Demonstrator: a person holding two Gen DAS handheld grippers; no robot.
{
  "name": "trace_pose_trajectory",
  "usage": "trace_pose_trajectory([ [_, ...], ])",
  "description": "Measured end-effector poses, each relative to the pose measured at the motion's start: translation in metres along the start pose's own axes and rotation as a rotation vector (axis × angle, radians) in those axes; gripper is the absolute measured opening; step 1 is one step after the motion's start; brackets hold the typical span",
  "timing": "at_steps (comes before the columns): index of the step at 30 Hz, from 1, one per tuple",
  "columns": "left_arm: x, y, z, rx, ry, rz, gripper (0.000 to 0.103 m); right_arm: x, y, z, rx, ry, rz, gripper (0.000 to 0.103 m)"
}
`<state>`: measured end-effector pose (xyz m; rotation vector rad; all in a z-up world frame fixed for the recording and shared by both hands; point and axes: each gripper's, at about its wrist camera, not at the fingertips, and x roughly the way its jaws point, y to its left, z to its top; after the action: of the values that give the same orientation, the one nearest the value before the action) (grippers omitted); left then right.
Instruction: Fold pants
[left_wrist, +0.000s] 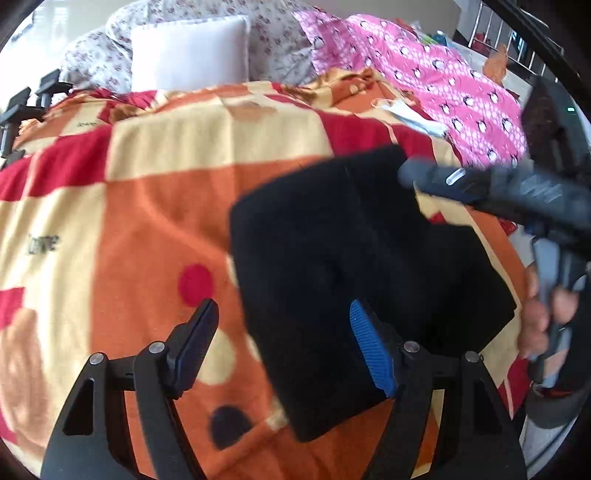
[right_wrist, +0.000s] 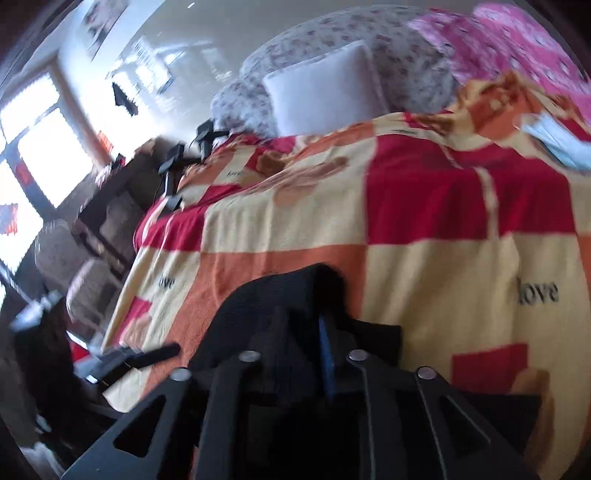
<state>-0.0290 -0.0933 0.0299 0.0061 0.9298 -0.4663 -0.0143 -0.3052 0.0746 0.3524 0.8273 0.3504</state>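
Note:
Black pants (left_wrist: 332, 258), folded into a thick rectangle, lie on an orange, red and cream checked blanket (left_wrist: 147, 221). My left gripper (left_wrist: 284, 347) is open just above the near left edge of the pants. Its blue-padded finger (left_wrist: 369, 347) hangs over the cloth and the other finger (left_wrist: 199, 339) over bare blanket. My right gripper (left_wrist: 406, 173), held by a hand (left_wrist: 535, 321), reaches in from the right over the far corner. In the right wrist view a bunch of the black pants (right_wrist: 280, 291) stands up between the right gripper's (right_wrist: 306, 332) fingers and hides one pad.
A white pillow (left_wrist: 188, 51) and floral bedding (left_wrist: 277, 37) lie behind the blanket, a pink patterned cloth (left_wrist: 443, 85) at the back right. A pale face mask (left_wrist: 413, 118) rests near the pink cloth. Black clamp stands (left_wrist: 22, 110) stick up at the bed's left edge.

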Motion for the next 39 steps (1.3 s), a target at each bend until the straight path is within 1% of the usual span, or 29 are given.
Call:
trace_pose_trajectory([
  [1, 0.001, 0.000, -0.001, -0.001, -0.006, 0.000, 0.074, -0.009, -0.008, -0.002, 0.031, -0.028, 0.021, 0.060],
  [2, 0.001, 0.001, -0.001, -0.005, -0.010, -0.006, 0.074, -0.013, -0.012, -0.002, 0.046, -0.041, 0.045, 0.070],
  [3, 0.001, 0.002, -0.001, -0.010, -0.008, -0.010, 0.075, -0.014, -0.015, -0.002, 0.051, -0.037, 0.070, 0.072],
  [5, 0.001, 0.004, -0.001, -0.020, -0.006, -0.013, 0.077, -0.004, -0.013, 0.001, 0.031, -0.004, 0.061, 0.073],
  [6, 0.001, 0.004, -0.001, -0.025, -0.006, -0.014, 0.077, 0.003, -0.010, 0.003, 0.019, -0.005, 0.062, 0.073],
  [8, -0.001, 0.004, -0.003, -0.029, -0.008, -0.013, 0.077, 0.019, -0.005, 0.006, 0.004, 0.009, 0.088, 0.073],
  [9, -0.003, 0.005, -0.004, -0.032, -0.010, -0.014, 0.077, 0.032, -0.002, 0.006, -0.002, 0.038, 0.085, 0.072],
  [10, -0.004, 0.006, -0.004, -0.035, -0.009, -0.014, 0.077, 0.044, 0.003, 0.004, -0.015, 0.074, 0.078, 0.062],
  [11, -0.007, 0.008, -0.004, -0.039, -0.010, -0.010, 0.077, 0.053, 0.008, 0.001, -0.029, 0.104, 0.083, 0.032],
  [12, -0.012, 0.011, -0.005, -0.042, -0.012, 0.001, 0.077, 0.057, 0.014, -0.002, -0.040, 0.114, 0.092, 0.022],
  [13, -0.016, 0.013, -0.006, -0.045, -0.017, 0.008, 0.077, 0.053, 0.019, -0.004, -0.047, 0.100, 0.098, 0.019],
  [14, -0.023, 0.016, -0.006, -0.054, -0.029, 0.013, 0.077, 0.042, 0.022, -0.004, -0.045, 0.074, 0.138, 0.016],
  [16, -0.038, 0.021, -0.005, -0.069, -0.059, 0.015, 0.077, 0.021, 0.023, -0.001, -0.020, 0.031, 0.196, 0.014],
  [19, -0.059, 0.021, 0.000, -0.073, -0.112, 0.013, 0.077, -0.021, 0.024, 0.003, -0.017, -0.045, 0.193, 0.014],
  [22, -0.070, 0.009, 0.004, -0.058, -0.145, -0.009, 0.077, -0.063, 0.015, 0.000, -0.016, -0.108, 0.158, 0.014],
  [26, -0.060, -0.016, 0.006, 0.000, -0.125, -0.021, 0.077, -0.098, -0.020, -0.011, 0.028, -0.140, 0.040, 0.014],
  [28, -0.048, -0.030, 0.007, 0.028, -0.100, -0.022, 0.077, -0.100, -0.046, -0.021, 0.079, -0.120, -0.018, 0.014],
  [31, -0.028, -0.048, 0.009, 0.063, -0.056, -0.007, 0.077, -0.080, -0.074, -0.038, 0.105, -0.037, -0.099, 0.015],
  [33, -0.018, -0.057, 0.009, 0.079, -0.030, -0.005, 0.077, -0.069, -0.086, -0.047, 0.127, -0.012, -0.130, 0.023],
  [35, -0.017, -0.062, 0.013, 0.089, -0.036, 0.001, 0.077, -0.075, -0.091, -0.050, 0.147, -0.036, -0.142, 0.035],
  [37, -0.021, -0.065, 0.019, 0.091, -0.057, 0.011, 0.077, -0.096, -0.088, -0.047, 0.132, -0.084, -0.190, 0.041],
  [38, -0.022, -0.066, 0.024, 0.090, -0.067, 0.021, 0.077, -0.106, -0.084, -0.046, 0.129, -0.109, -0.199, 0.043],
  [39, -0.021, -0.068, 0.029, 0.093, -0.071, 0.032, 0.077, -0.114, -0.080, -0.044, 0.126, -0.130, -0.180, 0.043],
])
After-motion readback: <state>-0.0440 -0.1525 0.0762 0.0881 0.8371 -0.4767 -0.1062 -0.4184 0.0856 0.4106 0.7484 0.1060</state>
